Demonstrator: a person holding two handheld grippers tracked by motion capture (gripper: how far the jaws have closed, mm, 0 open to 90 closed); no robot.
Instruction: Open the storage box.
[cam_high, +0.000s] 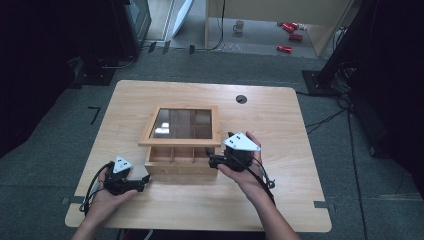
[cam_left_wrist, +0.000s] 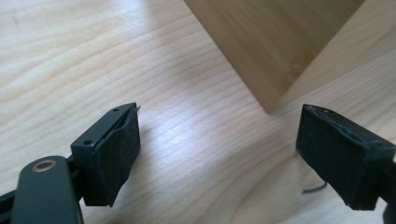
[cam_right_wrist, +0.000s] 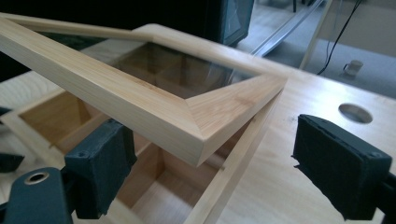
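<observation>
A: The wooden box (cam_high: 181, 161) stands in the middle of the worktop (cam_high: 150, 200), and its glass lid (cam_high: 181, 125) is lifted at the front, tilted up from the back edge. Why is it like this?

B: I judge that somebody is opening or closing it; which of the two I cannot tell. In the right gripper view the near corner of the lid (cam_right_wrist: 205, 112) hangs over the compartments (cam_right_wrist: 154, 186), between the two jaws.

A: So the right tool (cam_high: 215, 161) holds the lid?

B: No, its jaws are wide apart. The left pad (cam_right_wrist: 105, 163) is under the lid frame, perhaps supporting it (whether it really touches, I cannot say), and the other pad is out beside the box, over the worktop.

A: And the left tool (cam_high: 146, 180)?

B: It is low at the box's front left corner (cam_left_wrist: 273, 100), jaws also wide and holding nothing. Probably it is placed there to steady the box if the lid moves.
</observation>
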